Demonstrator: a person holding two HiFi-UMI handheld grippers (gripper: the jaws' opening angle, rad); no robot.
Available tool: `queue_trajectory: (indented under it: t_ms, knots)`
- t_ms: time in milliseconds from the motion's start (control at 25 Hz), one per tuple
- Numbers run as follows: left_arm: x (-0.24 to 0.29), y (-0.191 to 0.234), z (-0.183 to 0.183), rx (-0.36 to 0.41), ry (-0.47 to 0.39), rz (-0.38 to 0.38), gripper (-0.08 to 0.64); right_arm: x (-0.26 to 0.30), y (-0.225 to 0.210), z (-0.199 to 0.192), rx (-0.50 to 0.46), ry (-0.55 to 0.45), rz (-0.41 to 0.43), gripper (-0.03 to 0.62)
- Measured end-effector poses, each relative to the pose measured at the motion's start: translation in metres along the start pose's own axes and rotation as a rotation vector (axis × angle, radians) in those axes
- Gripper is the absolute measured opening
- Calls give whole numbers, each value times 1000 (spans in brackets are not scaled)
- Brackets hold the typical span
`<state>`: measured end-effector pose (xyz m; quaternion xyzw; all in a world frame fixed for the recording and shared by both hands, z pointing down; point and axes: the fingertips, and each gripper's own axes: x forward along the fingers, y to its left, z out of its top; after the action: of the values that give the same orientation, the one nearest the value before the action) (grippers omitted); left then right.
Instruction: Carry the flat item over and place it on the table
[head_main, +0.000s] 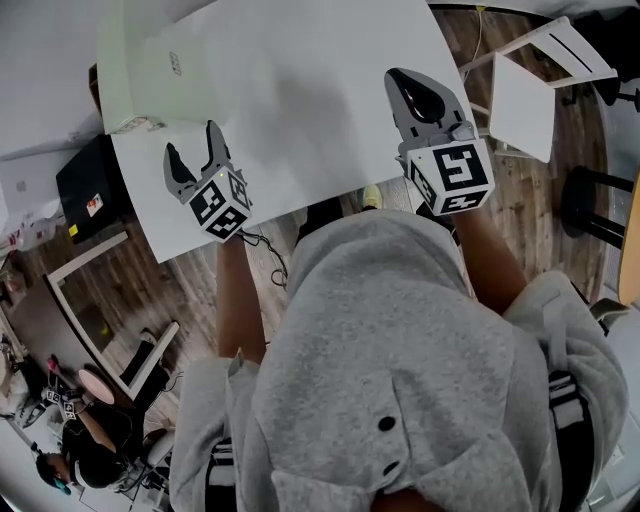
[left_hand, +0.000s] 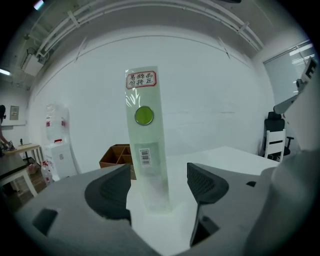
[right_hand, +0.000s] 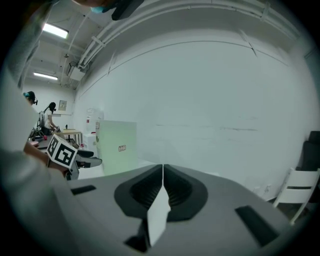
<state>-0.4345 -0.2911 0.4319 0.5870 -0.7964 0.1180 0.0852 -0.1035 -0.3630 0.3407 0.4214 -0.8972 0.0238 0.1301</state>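
Note:
A pale green flat box (head_main: 150, 75) stands upright at the far left corner of the white table (head_main: 300, 100). My left gripper (head_main: 192, 140) is open just short of it. In the left gripper view the box (left_hand: 145, 135) shows edge-on between the spread jaws (left_hand: 157, 172), beyond their tips, with a red-bordered label, a green dot and a barcode. My right gripper (head_main: 405, 82) hovers over the table's right side, shut. Its own view shows the jaws (right_hand: 163, 167) closed on a thin white sheet (right_hand: 157, 215), with the green box (right_hand: 117, 147) and left gripper (right_hand: 75, 157) off to the left.
A white chair (head_main: 545, 70) and a black stool (head_main: 590, 200) stand right of the table. A black box (head_main: 85, 185) sits on the floor at the left. A brown divided wooden box (left_hand: 116, 155) lies behind the green box. People sit at the lower left (head_main: 80, 440).

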Motion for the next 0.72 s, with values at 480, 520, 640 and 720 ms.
queue_trajectory:
  t_ms: [480, 520, 640, 720]
  knots:
    - [-82, -90, 31, 86, -46, -98, 330, -73, -48, -18, 37, -46, -19, 28]
    - [-90, -98, 31, 89, -41, -103, 322, -80, -51, -20, 40, -50, -15, 28]
    - [-114, -114, 32, 87, -31, -87, 249, -99, -58, -28, 56, -58, 1, 28]
    - [-131, -123, 35, 85, -33, -69, 177, -111, -62, -34, 71, -63, 9, 29]
